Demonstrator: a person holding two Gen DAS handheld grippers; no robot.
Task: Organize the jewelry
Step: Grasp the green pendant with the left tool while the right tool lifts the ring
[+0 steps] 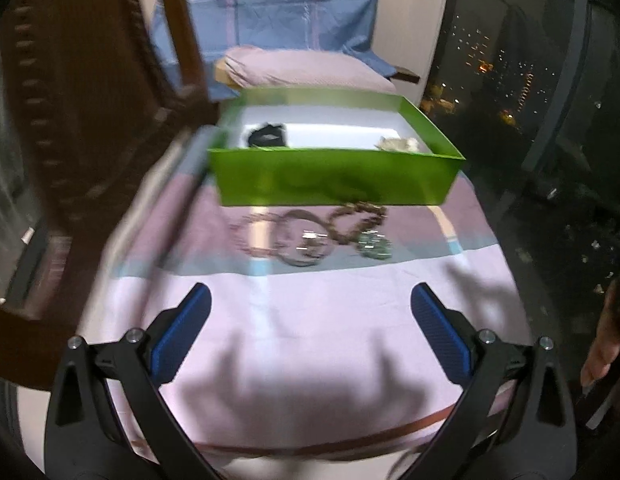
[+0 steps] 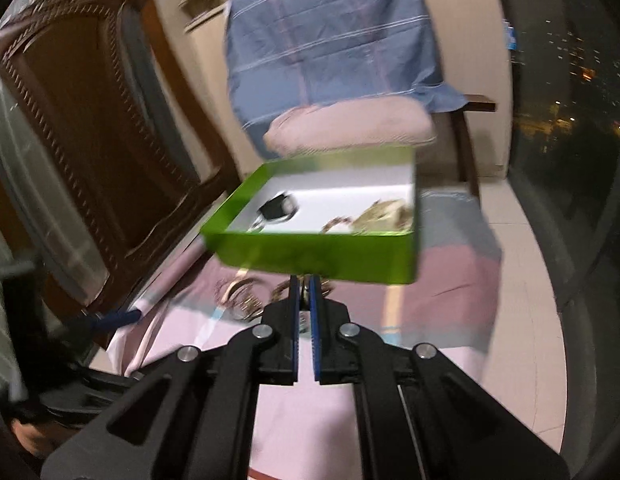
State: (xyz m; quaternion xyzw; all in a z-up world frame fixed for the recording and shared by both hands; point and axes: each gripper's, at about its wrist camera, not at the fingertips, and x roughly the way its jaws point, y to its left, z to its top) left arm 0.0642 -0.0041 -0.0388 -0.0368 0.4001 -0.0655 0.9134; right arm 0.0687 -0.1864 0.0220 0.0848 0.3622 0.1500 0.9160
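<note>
A green box (image 1: pixel 333 180) with a white floor stands on the striped pink bedsheet (image 1: pixel 310 340). Inside it lie a black item (image 1: pixel 268 136) and a pale heap of jewelry (image 1: pixel 397 145). In front of the box sit brown bead strings (image 1: pixel 357 216), bangles (image 1: pixel 306 244) and a green pendant (image 1: pixel 373 245). My left gripper (image 1: pixel 310 300) hovers open over the sheet, short of this pile, with nothing between its blue pads (image 1: pixel 182 336). My right gripper (image 2: pixel 304 284) is shut just before the box's (image 2: pixel 321 258) front wall. A small metallic piece of jewelry (image 2: pixel 304 322) shows in the slit between its pads.
A carved dark wooden headboard (image 1: pixel 90 120) rises on the left. A pink pillow (image 1: pixel 306 68) and a blue cloth over a chair (image 1: pixel 270 4) lie behind the box. Dark windows (image 1: pixel 509 60) stand on the right. A hand (image 1: pixel 603 340) shows at the right edge.
</note>
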